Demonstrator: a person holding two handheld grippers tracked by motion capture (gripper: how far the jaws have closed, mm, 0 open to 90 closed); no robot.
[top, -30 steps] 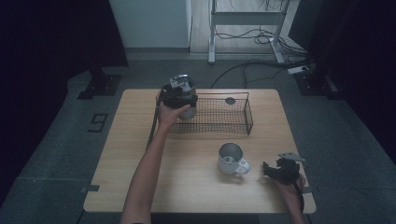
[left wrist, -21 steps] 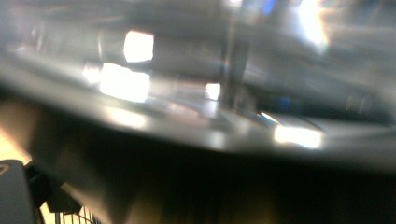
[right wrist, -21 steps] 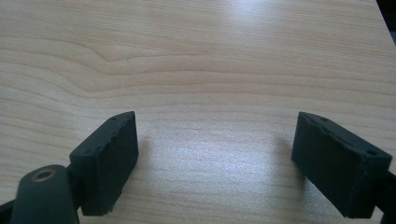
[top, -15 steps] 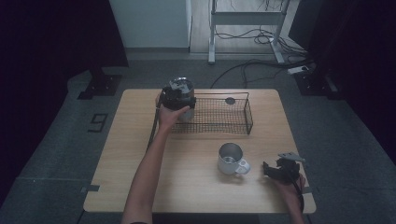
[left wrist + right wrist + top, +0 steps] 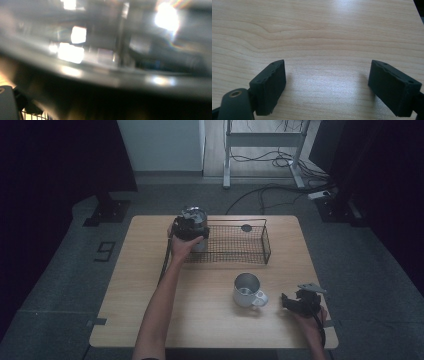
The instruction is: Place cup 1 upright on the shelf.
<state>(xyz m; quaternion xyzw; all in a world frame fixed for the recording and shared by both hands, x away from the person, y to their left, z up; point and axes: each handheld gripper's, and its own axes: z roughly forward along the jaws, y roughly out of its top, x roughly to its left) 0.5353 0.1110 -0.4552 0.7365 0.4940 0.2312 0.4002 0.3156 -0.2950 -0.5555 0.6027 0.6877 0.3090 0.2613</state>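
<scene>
Your left gripper fingers hold a metal cup over the wire basket; lower it in, then release.

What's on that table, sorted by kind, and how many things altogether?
Metal cups: 2 (one on the table, one held at the basket's left end)
Wire baskets: 1
Small dark round pieces in the basket: 1
Total: 4

A pale wood grain is shown by the table, on which a black wire basket and a shiny silver mug are seen. A silvery metal cup is gripped by the black left gripper, and the right gripper is likewise black.
</scene>
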